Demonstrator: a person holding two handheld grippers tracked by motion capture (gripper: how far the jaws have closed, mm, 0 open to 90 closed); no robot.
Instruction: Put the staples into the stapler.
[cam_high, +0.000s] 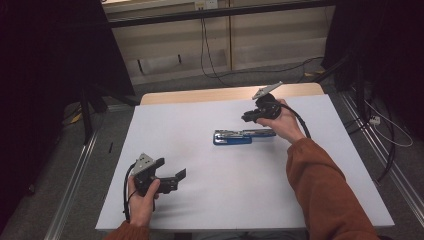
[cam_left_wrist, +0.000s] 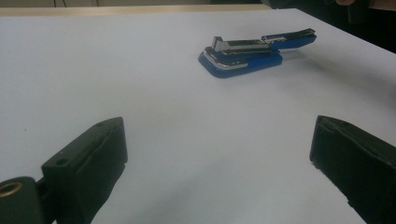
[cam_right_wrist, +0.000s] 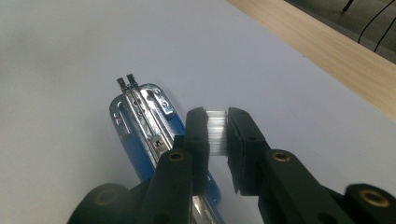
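A blue stapler (cam_high: 235, 136) lies in the middle of the white table (cam_high: 210, 205) with its top swung open, its metal staple channel (cam_right_wrist: 140, 112) bared. My right gripper (cam_high: 248, 117) hovers just behind the stapler's right end. In the right gripper view its jaws (cam_right_wrist: 217, 116) are shut on a small silvery strip of staples (cam_right_wrist: 216, 135), above and beside the stapler (cam_right_wrist: 135, 149). My left gripper (cam_high: 170, 168) rests at the front left, open, with nothing between its fingers (cam_left_wrist: 217, 135). It points toward the stapler (cam_left_wrist: 243, 53), well short of it.
A wooden strip (cam_high: 200, 95) borders the table's far edge. Beyond it, cables (cam_high: 210, 55) trail over the floor by a pale wall. Dark stands (cam_high: 90, 100) flank the table on both sides. An orange sleeve (cam_high: 320, 190) crosses the table's right front.
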